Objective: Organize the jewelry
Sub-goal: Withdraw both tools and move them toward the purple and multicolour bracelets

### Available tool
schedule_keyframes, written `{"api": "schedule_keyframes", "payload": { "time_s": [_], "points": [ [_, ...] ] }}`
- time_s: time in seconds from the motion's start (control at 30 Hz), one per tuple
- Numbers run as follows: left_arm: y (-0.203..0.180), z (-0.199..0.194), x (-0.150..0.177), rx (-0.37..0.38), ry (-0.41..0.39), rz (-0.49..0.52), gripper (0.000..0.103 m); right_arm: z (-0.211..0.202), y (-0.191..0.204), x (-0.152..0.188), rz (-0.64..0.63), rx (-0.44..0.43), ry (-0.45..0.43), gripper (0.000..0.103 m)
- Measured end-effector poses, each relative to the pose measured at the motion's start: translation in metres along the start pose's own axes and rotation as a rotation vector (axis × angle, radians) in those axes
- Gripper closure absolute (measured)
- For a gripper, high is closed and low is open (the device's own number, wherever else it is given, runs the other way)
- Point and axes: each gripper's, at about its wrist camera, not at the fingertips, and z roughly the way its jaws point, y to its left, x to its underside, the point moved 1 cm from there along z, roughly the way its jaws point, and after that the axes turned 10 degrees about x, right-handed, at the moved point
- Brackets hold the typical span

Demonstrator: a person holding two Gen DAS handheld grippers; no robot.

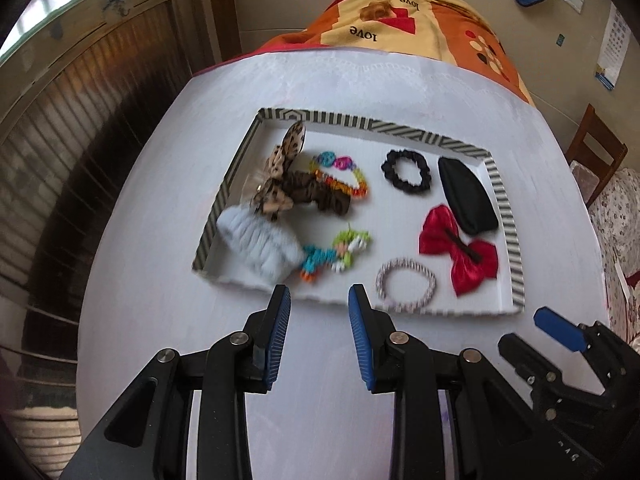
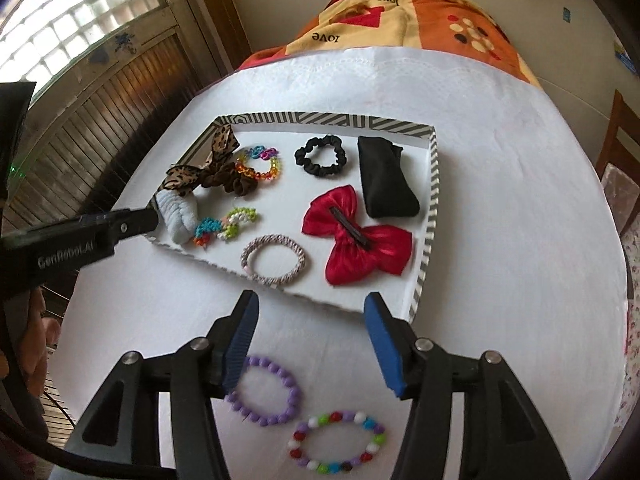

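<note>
On the white tabletop (image 2: 500, 184), your striped-rim tray (image 2: 426, 240) already carries most of the pieces: a red bow (image 2: 356, 240), a black scrunchie (image 2: 322, 157), a black pouch (image 2: 386, 178), a grey braided band (image 2: 274, 259), a leopard scrunchie (image 2: 216, 170) and a pale blue scrunchie (image 2: 178, 212) at its left edge. Two items remain outside, near the tabletop's front edge: a purple bead bracelet (image 2: 266, 390) and a multicolour bead bracelet (image 2: 338, 440). Your right gripper (image 2: 312, 344) hangs above the purple one with its jaws spread wide and nothing held. Your left gripper (image 1: 318, 336) stands before the tray's near edge, jaws parted and empty. Risks: round beads may roll out of a flat-pad pinch; a low approach could catch the near finger on the tray's torn front lip and shift the tray. Part of the purple bracelet is hidden behind the right gripper's left finger, so its contact with that finger cannot be confirmed. The left view is motion-blurred; the small bead pieces in the tray appear to be bracelets, though detail is uncertain.
</note>
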Motion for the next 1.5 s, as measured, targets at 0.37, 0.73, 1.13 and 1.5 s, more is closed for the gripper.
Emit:
{"api": "schedule_keyframes", "payload": {
  "time_s": [0.37,0.73,1.13,1.5],
  "points": [
    [-0.002,-0.030,0.046,0.016,-0.016,0.028,0.082,-0.034,0.008,0.039,0.034,0.033,-0.023,0.045],
    [-0.006,-0.048,0.079,0.028,-0.013,0.061,0.082,-0.058,0.007,0.075,0.070,0.061,-0.027,0.044],
    [-0.006,-0.046,0.104,0.044,0.020,0.067,0.082,-0.067,-0.011,0.112,0.109,0.112,0.003,0.043],
    [-0.005,-0.031,0.111,0.036,0.060,0.054,0.082,-0.036,-0.046,0.139,0.178,0.149,0.090,0.043]
  ]
}}
